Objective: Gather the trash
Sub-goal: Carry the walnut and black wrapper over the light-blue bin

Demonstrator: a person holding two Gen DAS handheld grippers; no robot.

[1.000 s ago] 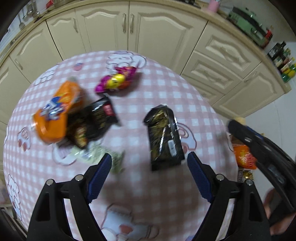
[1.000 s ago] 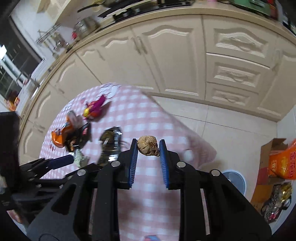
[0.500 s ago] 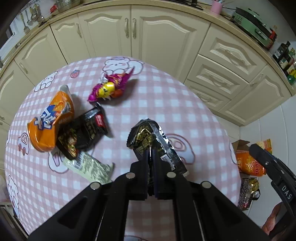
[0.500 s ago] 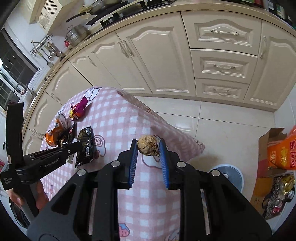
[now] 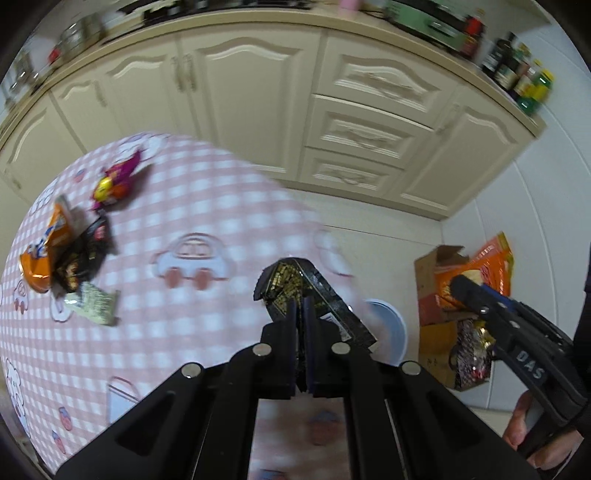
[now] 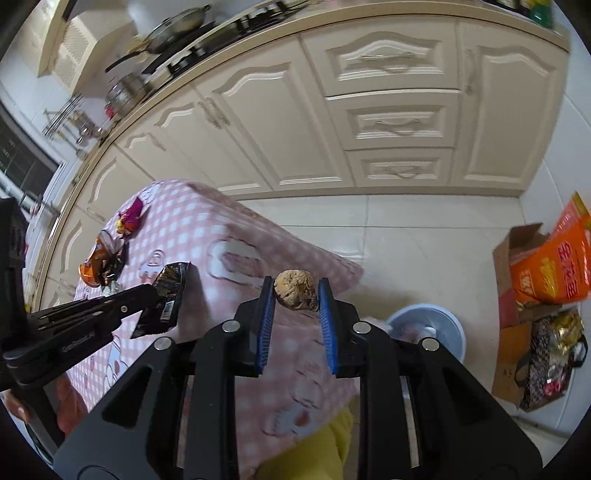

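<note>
Pink checked tablecloth (image 5: 221, 206), cream cabinets (image 6: 295, 110), left tongs (image 5: 303, 314) pinching black wrapper (image 5: 295, 280), right tongs (image 6: 296, 291) gripping brown lump (image 6: 295, 290)

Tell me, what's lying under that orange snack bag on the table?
A black wrapper pokes out from beneath the orange snack bag, beside a pale green packet. Anything fully beneath the bag is hidden.

Cream panelled cabinets (image 6: 369, 110) lined the far wall beneath a countertop (image 6: 258, 33). The floor (image 6: 424, 236) was pale tile. A dark window (image 6: 22, 162) stood far left.
</note>
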